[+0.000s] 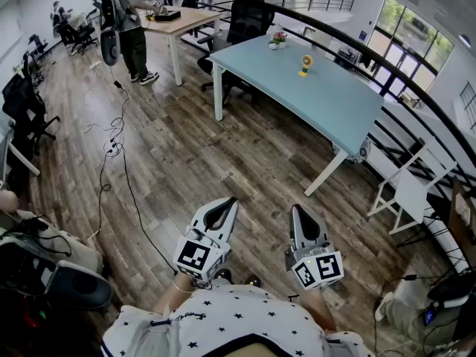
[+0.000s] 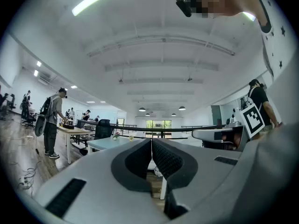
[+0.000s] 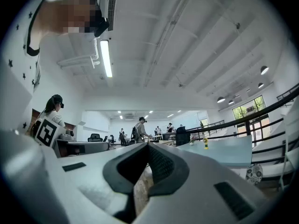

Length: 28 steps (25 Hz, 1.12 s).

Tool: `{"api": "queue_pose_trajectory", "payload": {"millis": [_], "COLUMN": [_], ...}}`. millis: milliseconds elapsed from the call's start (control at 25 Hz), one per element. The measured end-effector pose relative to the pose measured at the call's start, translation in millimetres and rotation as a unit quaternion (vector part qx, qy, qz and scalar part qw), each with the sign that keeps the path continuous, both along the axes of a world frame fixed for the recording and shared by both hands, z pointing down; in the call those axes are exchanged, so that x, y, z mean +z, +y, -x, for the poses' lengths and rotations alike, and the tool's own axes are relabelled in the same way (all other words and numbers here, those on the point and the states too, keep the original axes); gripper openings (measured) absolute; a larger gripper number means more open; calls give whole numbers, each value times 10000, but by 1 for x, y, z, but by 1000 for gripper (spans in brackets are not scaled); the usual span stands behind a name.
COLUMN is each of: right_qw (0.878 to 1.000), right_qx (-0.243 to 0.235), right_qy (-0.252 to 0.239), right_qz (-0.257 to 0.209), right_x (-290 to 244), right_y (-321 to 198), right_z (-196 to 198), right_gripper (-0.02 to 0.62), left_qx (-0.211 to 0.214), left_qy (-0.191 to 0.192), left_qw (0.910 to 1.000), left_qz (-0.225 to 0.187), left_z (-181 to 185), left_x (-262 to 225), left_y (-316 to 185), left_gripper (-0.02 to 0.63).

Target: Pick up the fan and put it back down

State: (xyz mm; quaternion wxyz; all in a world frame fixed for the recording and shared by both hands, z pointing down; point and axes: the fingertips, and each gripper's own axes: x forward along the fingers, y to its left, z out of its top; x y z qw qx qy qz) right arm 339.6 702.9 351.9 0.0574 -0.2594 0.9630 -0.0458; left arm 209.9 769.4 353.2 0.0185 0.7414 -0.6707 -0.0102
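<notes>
A small yellow fan stands upright on a pale blue table far ahead, and it shows tiny in the right gripper view as the fan. In the left gripper view the fan is a pale speck on the same table. Both grippers are held close to my body, well short of the table. My left gripper is shut with nothing between its jaws. My right gripper is shut and holds nothing too.
A small flower pot sits at the table's far end, with a black office chair behind it. A person stands at a wooden desk. Cables trail over the wood floor. A dark railing runs along the right.
</notes>
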Motion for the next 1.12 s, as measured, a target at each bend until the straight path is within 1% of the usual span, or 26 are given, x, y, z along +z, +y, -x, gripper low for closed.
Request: {"api": "queue_pose_trajectory", "payload": {"millis": [320,480,760,1120], "right_qw": [10000,9999,9998,9998], "right_qx": [-17,15,148,129], "right_qy": [14,-133,-120,-149], "right_qz": [-67,-32,-2,17], "right_x": [5,5,3,8], "right_y": [9,8,-8,-33], "right_z": [-14,-26,-39,-61], "right_gripper": [-5,-5,-3,-2], "left_qx": [-53,-27,12,-160], "left_qy": [35,-3,51,118], "left_qw": [10000,10000,10000,9998], "left_qz": [-46,-71,-30,-18], "left_z": [-13,-21,-30,-48], "left_x": [5,6,3,8], "left_y": [6,5,-7,-25], "left_gripper": [29,29,29,29]}}
